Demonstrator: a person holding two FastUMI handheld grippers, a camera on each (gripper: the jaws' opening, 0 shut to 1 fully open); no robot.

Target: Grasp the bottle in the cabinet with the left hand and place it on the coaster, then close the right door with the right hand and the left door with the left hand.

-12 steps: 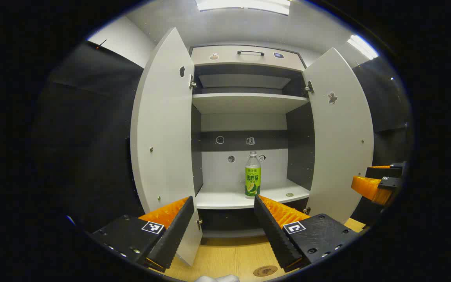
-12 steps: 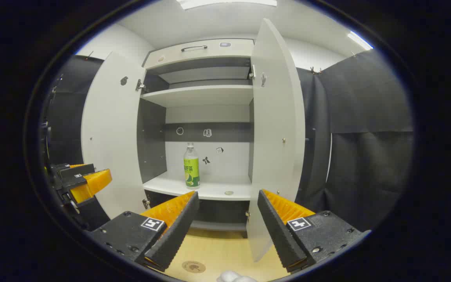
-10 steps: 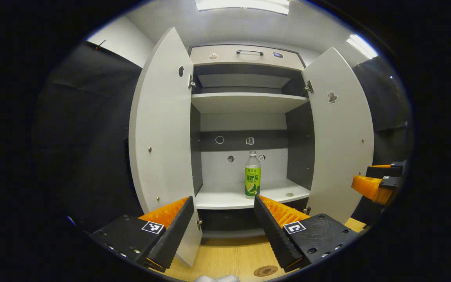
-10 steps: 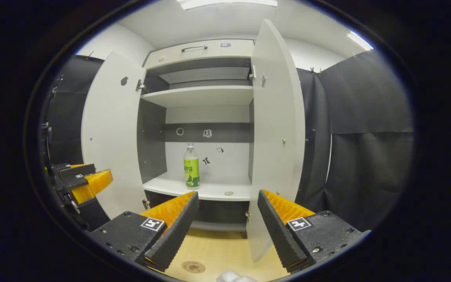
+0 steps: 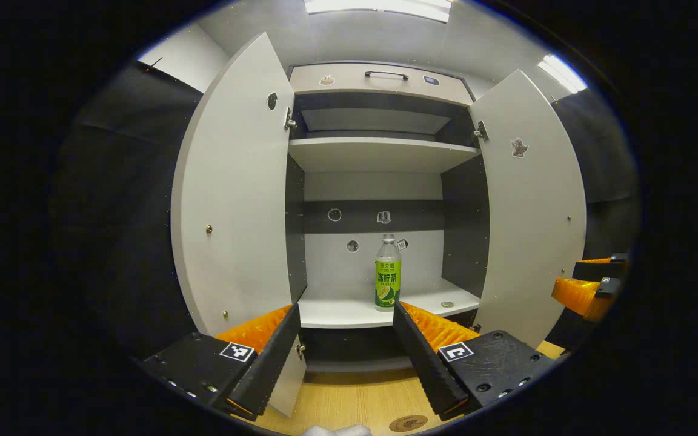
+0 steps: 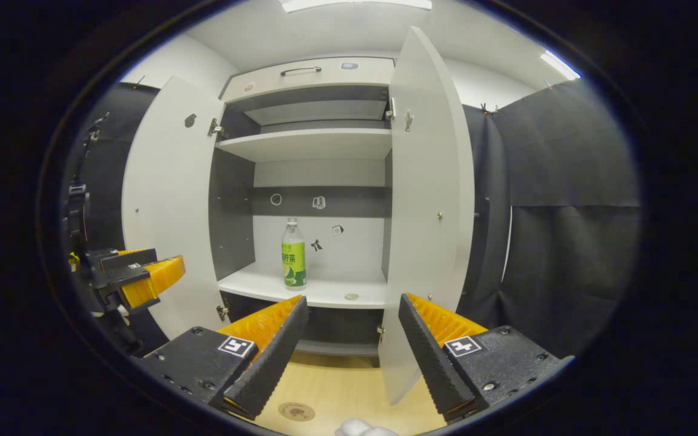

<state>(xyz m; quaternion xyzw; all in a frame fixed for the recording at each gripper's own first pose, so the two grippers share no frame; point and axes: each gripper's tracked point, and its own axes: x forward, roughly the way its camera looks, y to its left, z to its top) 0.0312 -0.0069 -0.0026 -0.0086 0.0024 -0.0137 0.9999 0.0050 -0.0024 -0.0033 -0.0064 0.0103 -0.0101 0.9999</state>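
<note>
Closer now, my left gripper (image 5: 344, 354), jaws spread and empty, faces the bottle (image 5: 388, 274) upright on the cabinet shelf (image 5: 337, 312), between both swung-out doors; right gripper (image 6: 349, 354) likewise gaping.

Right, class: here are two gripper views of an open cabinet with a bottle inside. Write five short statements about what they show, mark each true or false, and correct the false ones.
1. The bottle stands upright on the cabinet's lower shelf. True.
2. The left gripper is shut on the bottle. False: its fingers are open, short of the shelf.
3. Both doors, the left door and the right door, are open. True.
4. The bottle sits on the coaster. False: the coaster lies on the wooden table, bare.
5. The right gripper is open. True.
</note>
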